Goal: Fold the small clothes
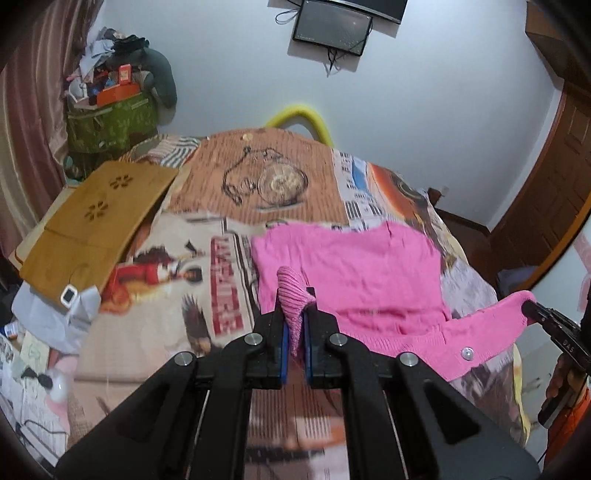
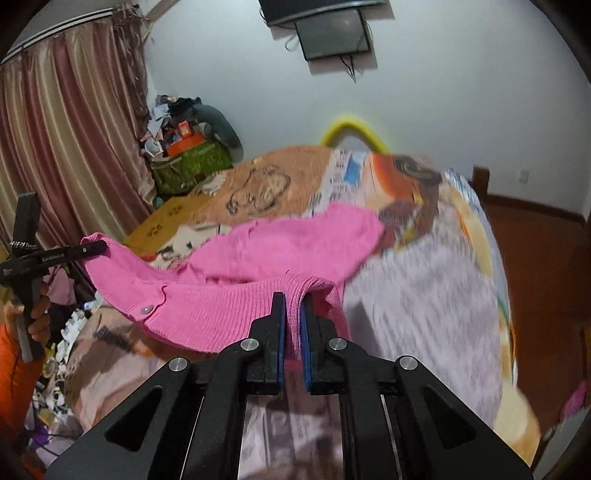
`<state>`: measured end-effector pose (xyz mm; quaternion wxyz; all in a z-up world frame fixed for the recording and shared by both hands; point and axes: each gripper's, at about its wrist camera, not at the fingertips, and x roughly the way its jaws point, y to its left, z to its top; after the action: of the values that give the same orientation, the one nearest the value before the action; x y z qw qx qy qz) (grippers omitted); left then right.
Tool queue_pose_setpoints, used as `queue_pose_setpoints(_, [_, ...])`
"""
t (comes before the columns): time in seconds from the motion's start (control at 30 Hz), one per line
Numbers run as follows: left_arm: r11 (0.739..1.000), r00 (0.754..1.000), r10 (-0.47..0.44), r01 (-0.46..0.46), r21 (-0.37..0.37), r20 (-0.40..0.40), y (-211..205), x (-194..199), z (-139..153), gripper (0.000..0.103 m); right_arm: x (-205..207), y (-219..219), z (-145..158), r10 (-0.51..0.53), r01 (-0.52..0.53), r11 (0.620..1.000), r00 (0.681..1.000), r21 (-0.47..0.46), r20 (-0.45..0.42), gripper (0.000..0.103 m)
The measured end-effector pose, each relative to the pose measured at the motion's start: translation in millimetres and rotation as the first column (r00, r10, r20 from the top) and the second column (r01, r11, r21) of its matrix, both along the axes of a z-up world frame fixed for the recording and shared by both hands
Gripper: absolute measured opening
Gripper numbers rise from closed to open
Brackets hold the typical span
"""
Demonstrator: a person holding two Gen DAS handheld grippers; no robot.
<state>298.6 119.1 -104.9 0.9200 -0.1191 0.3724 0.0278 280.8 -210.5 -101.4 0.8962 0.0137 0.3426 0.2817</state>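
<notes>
Bed (image 1: 155,332) w/ printed sheet; on it pink knit top (image 1: 351,266), wooden lap tray (image 1: 96,221).

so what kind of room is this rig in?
Most likely a bedroom in a home: the pink knit garment lies on a bed with a printed bedspread, a curtain hangs along one side, and a screen is mounted on the wall.
</notes>
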Motion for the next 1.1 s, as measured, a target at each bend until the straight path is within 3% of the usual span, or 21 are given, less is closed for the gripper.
queue_pose_setpoints(0.33, [0.999, 0.999, 0.033, -0.033, -0.022, -0.038, 19.6, 87.2, -16.9, 0.006, 72.8, 18.9, 9.5, -0.021, 0.023, 0.999, 0.999, -0.042, 0.049, 0.006])
queue_pose_setpoints(0.93, [0.998, 0.977, 0.052, -0.041, 0.053, -0.207, 34.2, 260.4, -109.3, 0.006, 215.4, 47.5, -56.9, -0.091, 0.082, 0.978, 0.995, -0.192, -0.040, 0.006])
queue_pose_setpoints(1.1, [0.993, 0.959, 0.080, -0.054, 0.102, -0.272, 34.8, 280.2, -123.0, 0.017, 232.9, 50.9, -70.9, -0.118, 0.096, 0.963, 0.990, -0.251, -0.073, 0.010])
